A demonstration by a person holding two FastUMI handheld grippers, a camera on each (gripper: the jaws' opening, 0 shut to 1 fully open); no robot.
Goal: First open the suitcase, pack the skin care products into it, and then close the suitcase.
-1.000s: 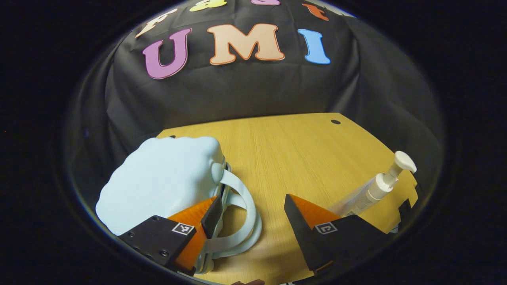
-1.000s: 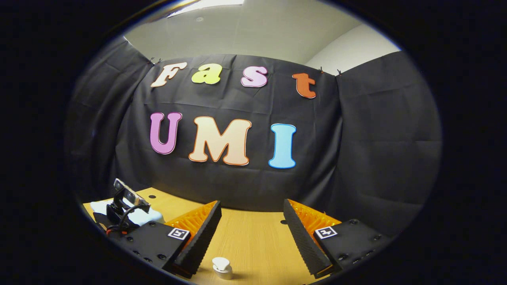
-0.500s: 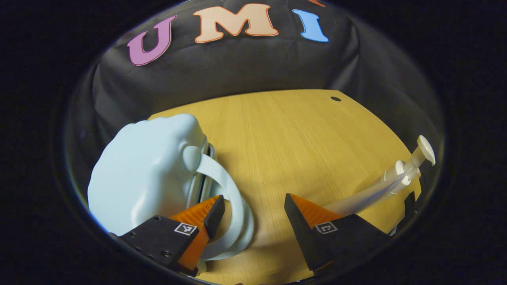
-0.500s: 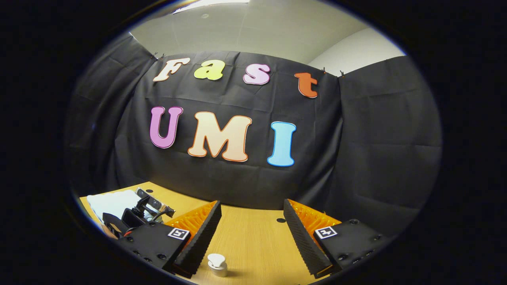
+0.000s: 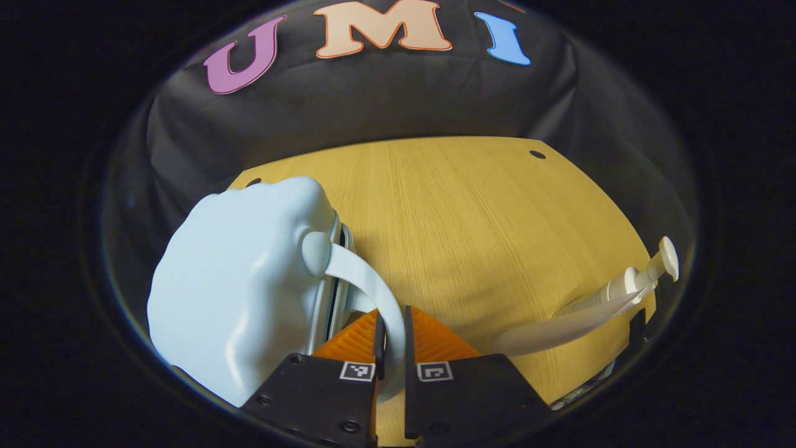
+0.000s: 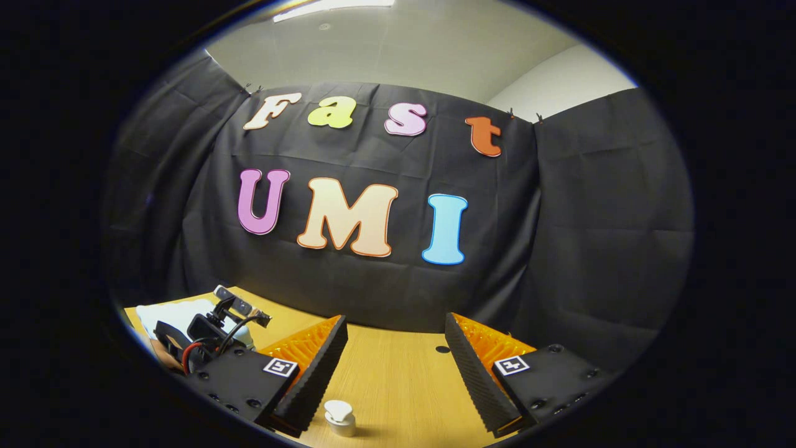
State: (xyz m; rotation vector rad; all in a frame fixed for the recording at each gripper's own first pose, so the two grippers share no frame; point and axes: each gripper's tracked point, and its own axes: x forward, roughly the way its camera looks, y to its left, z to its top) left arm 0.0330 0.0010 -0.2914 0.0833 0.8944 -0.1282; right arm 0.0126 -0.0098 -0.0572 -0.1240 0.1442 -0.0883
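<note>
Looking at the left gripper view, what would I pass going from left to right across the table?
Pale blue suitcase → its handle strap, pinched in the left gripper → bare wooden table → pump bottle lying on its side.

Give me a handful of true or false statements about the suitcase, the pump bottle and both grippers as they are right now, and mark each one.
1. The left gripper is shut on the suitcase handle. True.
2. The suitcase lies wide open on the table. False: its two halves are together, with only a narrow seam showing.
3. The right gripper holds the pump bottle. False: its jaws stand open with nothing between them, and the bottle's pump head sits on the table below.
4. The pump bottle is outside the suitcase. True.
5. The pump bottle stands on top of the suitcase. False: it is off to the other side of the table, apart from the suitcase.
</note>
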